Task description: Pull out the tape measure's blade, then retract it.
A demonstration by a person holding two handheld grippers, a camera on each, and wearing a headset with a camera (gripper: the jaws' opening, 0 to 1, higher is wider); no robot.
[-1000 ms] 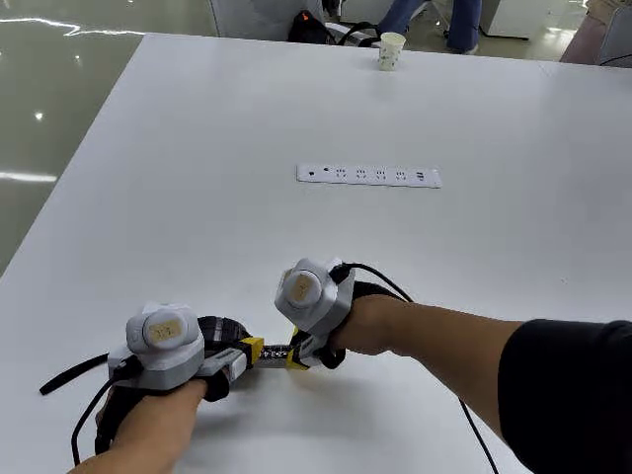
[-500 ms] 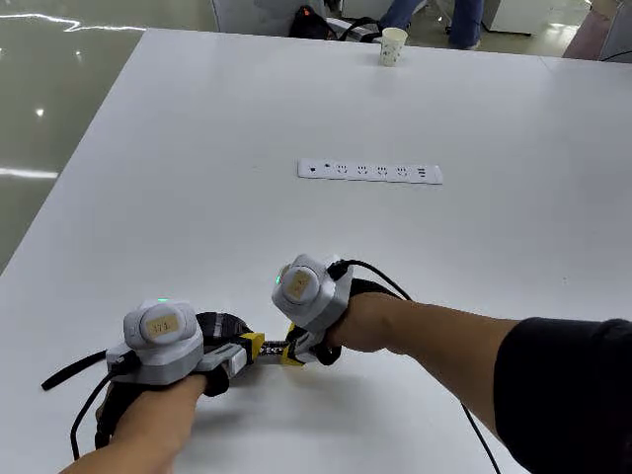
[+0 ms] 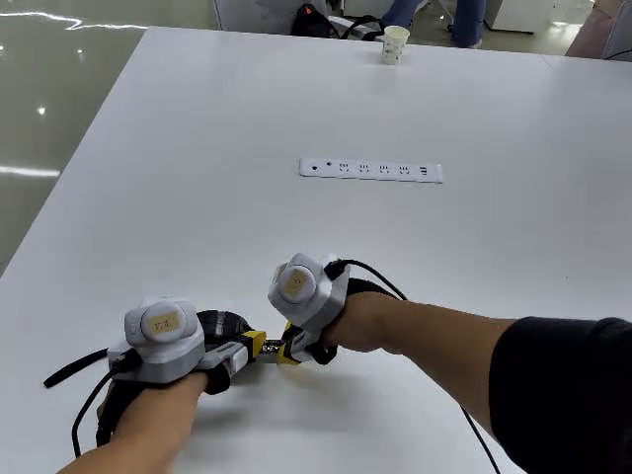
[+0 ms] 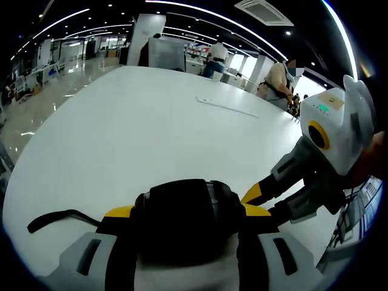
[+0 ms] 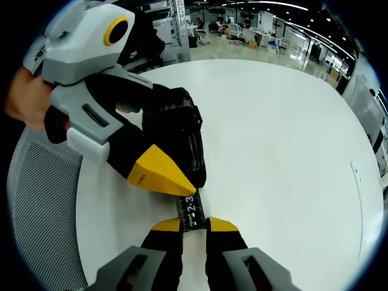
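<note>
The white power strip [image 3: 371, 171] lies flat in the middle of the broad white surface [image 3: 197, 148], and everything the person is working with sits well to the near side of it, close to the person's edge. There the left gripper [image 4: 187, 212], grey-bodied with yellow-tipped fingers [image 4: 119, 212], is closed around the black, rounded case of the tape measure [image 5: 179, 130]. In the left gripper view the case fills the gap between the two fingers, one on each flank, and the case rests low against the surface.

The right gripper [image 5: 194, 225] comes in from the side nearer the power strip's right end and points back toward the case. Its yellow-tipped fingers [image 5: 223, 225] are pinched nearly together on the black, numbered blade [image 5: 193, 211] of the tape measure. Only a short stretch of blade is out: in the right gripper view it runs straight from the fingers to the mouth of the case, just under one yellow fingertip of the left gripper. The two grippers' tips stand just beside each other, with that bit of blade between them.

In the head view the person's forearms reach in from the bottom edge, the right one in a dark sleeve [image 3: 563, 395].

Beyond the power strip, near the far edge of the surface, stands a small white paper cup [image 3: 394, 45], upright and well apart from the grippers.
</note>
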